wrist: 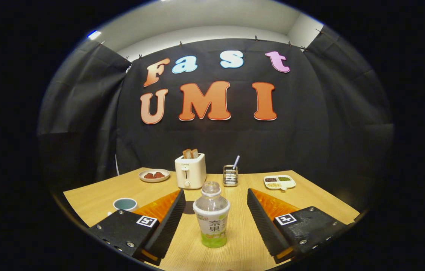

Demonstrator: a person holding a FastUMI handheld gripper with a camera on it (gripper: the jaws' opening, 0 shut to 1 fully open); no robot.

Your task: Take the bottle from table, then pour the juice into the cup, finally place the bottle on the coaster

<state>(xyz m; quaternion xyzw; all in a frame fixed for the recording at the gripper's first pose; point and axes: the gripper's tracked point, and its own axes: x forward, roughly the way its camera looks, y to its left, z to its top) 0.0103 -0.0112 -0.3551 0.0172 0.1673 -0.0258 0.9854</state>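
A clear plastic bottle (pixel 211 216) with a white and green label stands upright on the wooden table (pixel 310 197), cap off or clear at the top. It sits between the two fingers of my gripper (pixel 215 197), which is open, with a gap on each side of the bottle. A cup (pixel 124 204) with a dark inside stands to the left, beyond the left finger (pixel 171 220). A small dark round patch (pixel 188 207), perhaps the coaster, lies on the table just behind the bottle, partly hidden by the left finger.
At the back of the table stand a white toaster (pixel 190 171) with two bread slices, a plate (pixel 154 175) with reddish food to its left, a wire holder (pixel 230 175) with a straw, and a divided dish (pixel 280 182) at the right.
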